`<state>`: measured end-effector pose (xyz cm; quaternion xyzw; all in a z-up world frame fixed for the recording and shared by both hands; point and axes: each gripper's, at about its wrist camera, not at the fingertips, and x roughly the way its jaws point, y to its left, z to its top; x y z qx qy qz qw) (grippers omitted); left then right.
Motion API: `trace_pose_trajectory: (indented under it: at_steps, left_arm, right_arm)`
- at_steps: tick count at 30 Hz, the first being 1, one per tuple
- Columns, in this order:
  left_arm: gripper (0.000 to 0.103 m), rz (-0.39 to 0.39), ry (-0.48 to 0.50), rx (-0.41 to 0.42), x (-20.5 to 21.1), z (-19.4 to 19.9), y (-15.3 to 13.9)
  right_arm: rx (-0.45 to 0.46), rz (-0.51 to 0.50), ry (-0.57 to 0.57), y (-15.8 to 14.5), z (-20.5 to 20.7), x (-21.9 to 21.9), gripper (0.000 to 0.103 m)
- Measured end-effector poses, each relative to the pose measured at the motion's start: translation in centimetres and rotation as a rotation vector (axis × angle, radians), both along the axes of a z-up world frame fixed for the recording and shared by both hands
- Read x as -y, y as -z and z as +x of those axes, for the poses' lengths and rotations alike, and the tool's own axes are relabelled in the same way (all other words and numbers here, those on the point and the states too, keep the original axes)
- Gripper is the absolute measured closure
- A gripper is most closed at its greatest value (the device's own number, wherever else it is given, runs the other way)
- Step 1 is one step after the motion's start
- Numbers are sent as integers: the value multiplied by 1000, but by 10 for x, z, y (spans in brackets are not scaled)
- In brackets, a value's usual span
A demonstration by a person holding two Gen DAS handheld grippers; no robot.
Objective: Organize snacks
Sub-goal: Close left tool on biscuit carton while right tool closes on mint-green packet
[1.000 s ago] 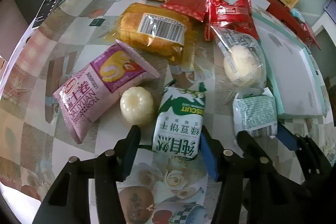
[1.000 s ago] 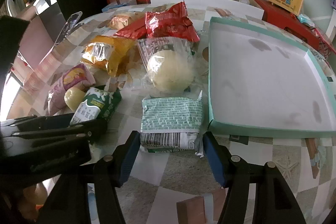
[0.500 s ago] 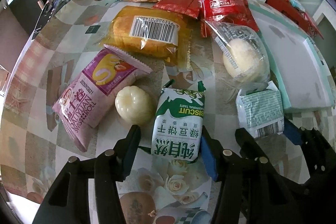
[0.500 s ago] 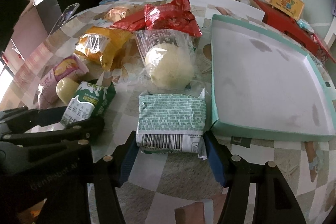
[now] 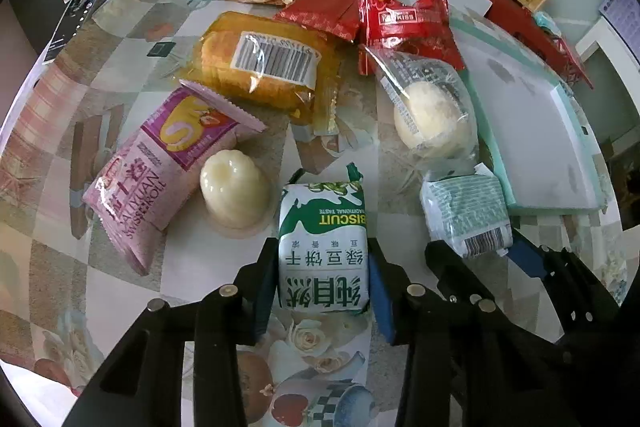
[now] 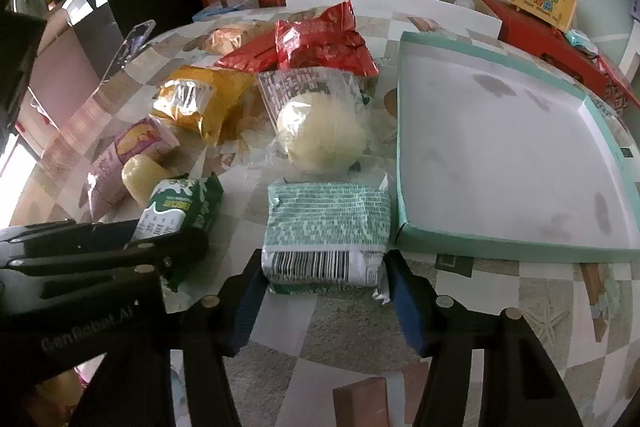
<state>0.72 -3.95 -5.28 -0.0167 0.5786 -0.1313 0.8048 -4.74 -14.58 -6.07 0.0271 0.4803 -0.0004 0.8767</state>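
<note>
Glossy green-white biscuit packet [image 5: 323, 247], apparently pinched in left hand-held gripper [image 5: 322, 281].

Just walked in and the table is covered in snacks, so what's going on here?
Someone is sorting snacks with two tools. The left hand-held gripper is closed on a green and white biscuit packet, and the right hand-held gripper brackets a pale green barcoded packet but does not look fully closed on it. Both packets sit on the table. The mint-rimmed tray beside them has nothing in it, and the other snacks lie loose.
</note>
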Motion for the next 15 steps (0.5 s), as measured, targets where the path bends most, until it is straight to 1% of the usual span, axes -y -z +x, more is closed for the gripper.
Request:
trace_pose_trajectory:
  at_steps: [8,10,12,15]
  left_arm:
    - [60,-36,3,13,-9,-3,-12]
    - [60,-55,5,15,-12,-4,-17]
    - [60,-74,8,27,-18,-7,-23]
    - [60,-82,10,56,-21,-9,-34]
  right_arm:
    - [24,23,11,-7,-3,4,45]
    - [32,32,12,-10,-4,6,45]
    - [51,39,12,-16,-6,7,45]
    - [87,48,11,-27,-10,8,45]
